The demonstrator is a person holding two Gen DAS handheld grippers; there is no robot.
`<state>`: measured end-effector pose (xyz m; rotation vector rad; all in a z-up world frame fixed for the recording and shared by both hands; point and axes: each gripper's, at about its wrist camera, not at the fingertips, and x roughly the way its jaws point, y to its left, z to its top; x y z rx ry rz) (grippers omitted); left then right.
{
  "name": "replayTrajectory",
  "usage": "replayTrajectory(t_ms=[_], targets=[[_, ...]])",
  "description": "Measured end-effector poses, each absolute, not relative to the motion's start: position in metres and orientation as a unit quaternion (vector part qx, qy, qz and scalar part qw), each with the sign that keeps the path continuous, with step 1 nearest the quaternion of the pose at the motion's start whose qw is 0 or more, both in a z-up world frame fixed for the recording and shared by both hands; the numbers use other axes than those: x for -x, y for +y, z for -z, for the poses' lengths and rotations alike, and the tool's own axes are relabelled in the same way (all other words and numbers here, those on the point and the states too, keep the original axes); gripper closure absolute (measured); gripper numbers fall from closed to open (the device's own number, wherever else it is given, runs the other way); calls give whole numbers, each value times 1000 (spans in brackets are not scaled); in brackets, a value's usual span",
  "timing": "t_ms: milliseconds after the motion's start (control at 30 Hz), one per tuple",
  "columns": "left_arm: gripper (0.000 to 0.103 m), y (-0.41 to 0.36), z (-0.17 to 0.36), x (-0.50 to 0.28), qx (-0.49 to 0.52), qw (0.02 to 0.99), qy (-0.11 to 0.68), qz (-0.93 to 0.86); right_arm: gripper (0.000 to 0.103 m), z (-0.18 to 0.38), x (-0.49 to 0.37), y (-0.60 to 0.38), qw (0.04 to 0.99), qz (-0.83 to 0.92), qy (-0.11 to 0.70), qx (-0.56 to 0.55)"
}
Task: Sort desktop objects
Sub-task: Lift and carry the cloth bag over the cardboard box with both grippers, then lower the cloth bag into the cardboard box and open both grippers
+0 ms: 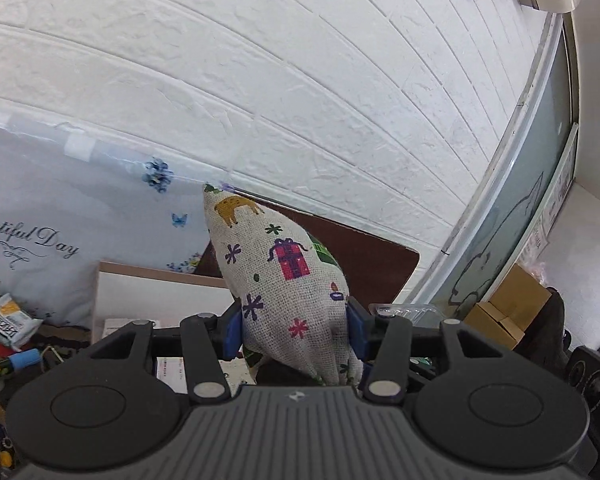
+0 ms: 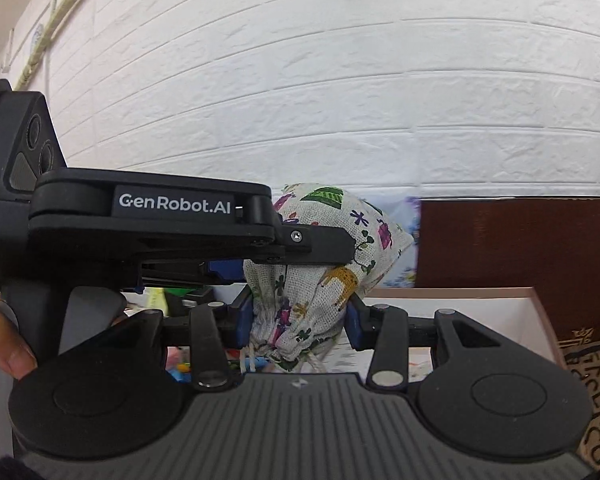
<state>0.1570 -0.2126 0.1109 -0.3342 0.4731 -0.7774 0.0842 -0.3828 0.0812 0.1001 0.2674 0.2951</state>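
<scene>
A beige burlap drawstring pouch printed with gifts, animals and snowflakes is held up in the air in front of the white brick wall. My left gripper is shut on its lower part, with the blue pads pressing on both sides. In the right wrist view my right gripper is shut on the gathered drawstring end of the same pouch. A black finger of the left gripper crosses that view from the left and rests against the cloth. A person's hand grips the left tool's handle.
An open white box lies below the pouch, also seen as the white box. A dark brown board leans on the wall behind it. A snack packet and pens clutter the lower left. Cardboard boxes stand at the right.
</scene>
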Motion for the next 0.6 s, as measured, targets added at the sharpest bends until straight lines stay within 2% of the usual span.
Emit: replayTrajectory(t_ms=[267, 533, 567, 600], targets=[[50, -264, -71, -199, 166, 859, 279, 396, 60, -51, -116, -433, 979, -112, 164, -51], [48, -282, -26, -223, 156, 846, 335, 385, 60, -7, -139, -455, 969, -96, 216, -67], [41, -284, -22, -225, 153, 846, 343, 379, 60, -2, -141, -456, 968, -96, 223, -68], [30, -285, -19, -227, 149, 846, 350, 373, 60, 3, -145, -456, 966, -95, 230, -69]])
